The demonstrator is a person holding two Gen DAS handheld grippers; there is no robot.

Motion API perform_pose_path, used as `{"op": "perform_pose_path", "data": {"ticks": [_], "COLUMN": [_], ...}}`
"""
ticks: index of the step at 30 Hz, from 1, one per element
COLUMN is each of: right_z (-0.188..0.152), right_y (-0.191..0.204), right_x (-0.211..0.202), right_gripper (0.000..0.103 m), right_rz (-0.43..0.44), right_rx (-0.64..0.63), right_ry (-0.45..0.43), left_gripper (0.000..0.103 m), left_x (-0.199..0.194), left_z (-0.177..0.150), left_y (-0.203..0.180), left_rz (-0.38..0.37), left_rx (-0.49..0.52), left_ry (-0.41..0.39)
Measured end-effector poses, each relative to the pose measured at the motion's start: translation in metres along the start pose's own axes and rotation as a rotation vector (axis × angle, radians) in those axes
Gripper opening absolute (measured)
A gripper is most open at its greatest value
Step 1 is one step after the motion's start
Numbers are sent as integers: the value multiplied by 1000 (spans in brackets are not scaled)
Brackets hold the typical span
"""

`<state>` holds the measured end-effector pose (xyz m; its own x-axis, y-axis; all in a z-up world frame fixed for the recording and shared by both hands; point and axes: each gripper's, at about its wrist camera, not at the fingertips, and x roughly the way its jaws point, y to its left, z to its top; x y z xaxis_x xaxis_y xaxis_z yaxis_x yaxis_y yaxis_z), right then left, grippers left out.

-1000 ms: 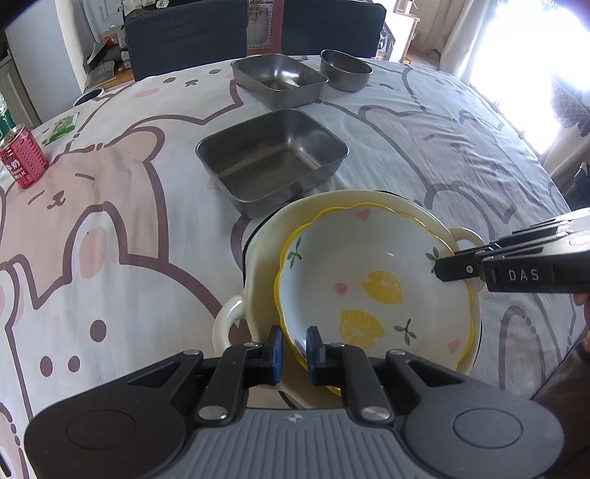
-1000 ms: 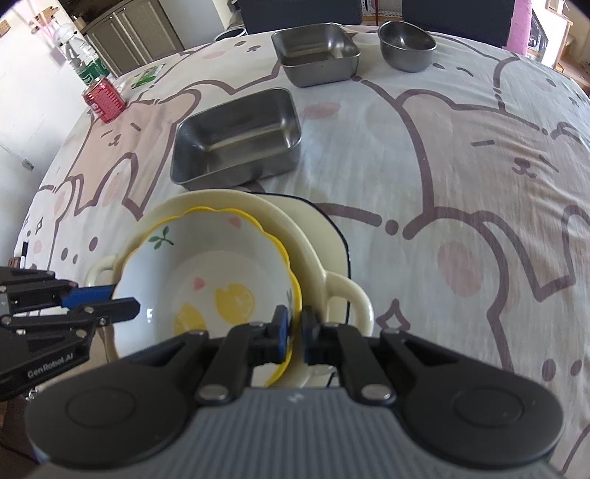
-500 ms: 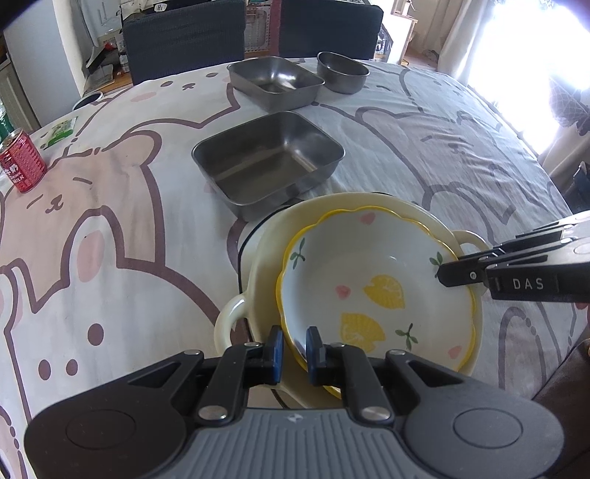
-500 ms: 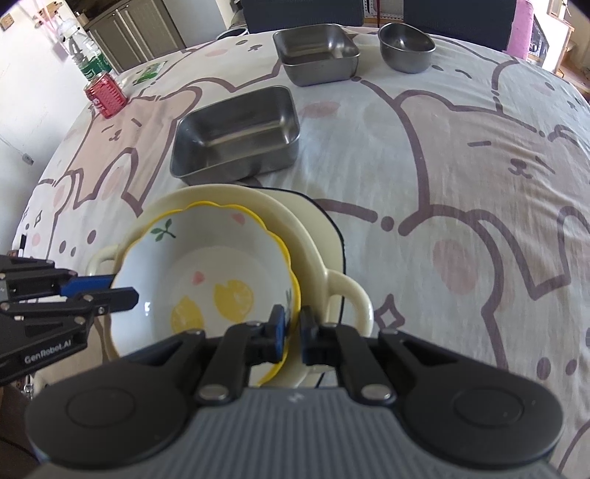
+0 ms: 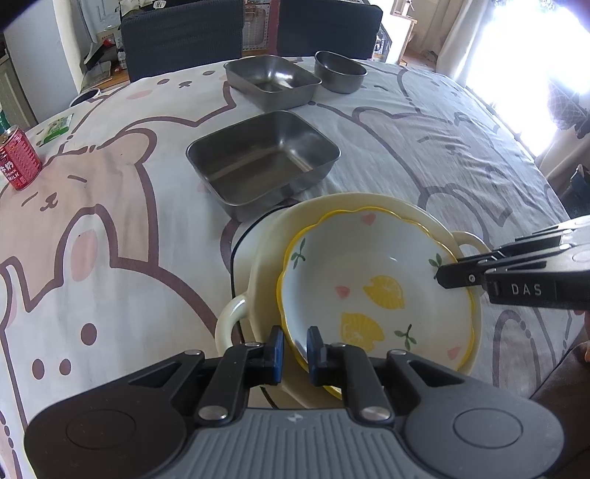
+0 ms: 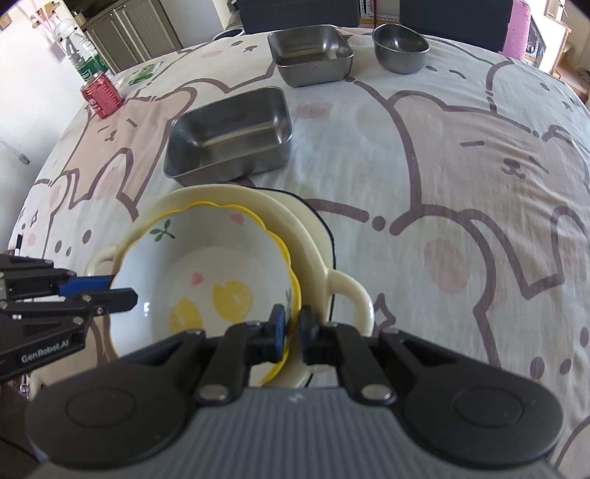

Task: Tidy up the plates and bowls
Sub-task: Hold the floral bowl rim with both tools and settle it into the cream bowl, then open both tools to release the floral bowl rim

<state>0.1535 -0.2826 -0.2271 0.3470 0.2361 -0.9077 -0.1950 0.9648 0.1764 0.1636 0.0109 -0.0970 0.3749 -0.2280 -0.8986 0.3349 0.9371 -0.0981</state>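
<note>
A white lemon-print bowl (image 5: 372, 280) with a scalloped yellow rim sits inside a cream two-handled dish (image 5: 265, 250). My left gripper (image 5: 295, 348) is shut on the bowl's near rim. My right gripper (image 6: 291, 326) is shut on the bowl's opposite rim; it also shows in the left wrist view (image 5: 442, 276). The bowl (image 6: 206, 272) and cream dish (image 6: 317, 265) show in the right wrist view, with the left gripper (image 6: 121, 291) at its left. A dark-rimmed plate (image 5: 239, 243) peeks out beneath the dish.
A large steel tray (image 5: 261, 162) lies just beyond the dish. A smaller steel tray (image 5: 271, 79) and a steel bowl (image 5: 341, 73) stand at the far side. A red can (image 5: 18, 156) stands far left. Two dark chairs (image 5: 180, 33) are behind the table.
Both grippers stay shut on the bowl's rim. The bowl and grippers have lowered slightly and settled deeper into the cream dish.
</note>
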Motion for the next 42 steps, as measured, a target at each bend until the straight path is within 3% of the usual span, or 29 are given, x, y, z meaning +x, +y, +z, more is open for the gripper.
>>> {"op": "perform_pose_path", "data": {"ticks": [9, 14, 24, 32, 42], "right_z": [0, -1, -1, -2, -3], "right_y": [3, 4, 7, 10, 9], "right_x": [1, 1, 1, 1, 1], "right_gripper": [9, 9, 11, 12, 12], "right_rz": [-8, -15, -23, -37, -35], "right_rx": [-16, -23, -42, -66, -53], "right_ry": [5, 4, 5, -4, -9], "left_gripper": [17, 22, 20, 20, 20], "left_x": [0, 1, -2, -14, -8], "left_z": [2, 3, 4, 6, 4], "left_y": [1, 0, -4, 9, 9], "left_rz": [1, -3, 12, -16, -13], "left_rx": [-15, -19, 8, -81, -90], "left_ry": [4, 14, 18, -28, -3]}}
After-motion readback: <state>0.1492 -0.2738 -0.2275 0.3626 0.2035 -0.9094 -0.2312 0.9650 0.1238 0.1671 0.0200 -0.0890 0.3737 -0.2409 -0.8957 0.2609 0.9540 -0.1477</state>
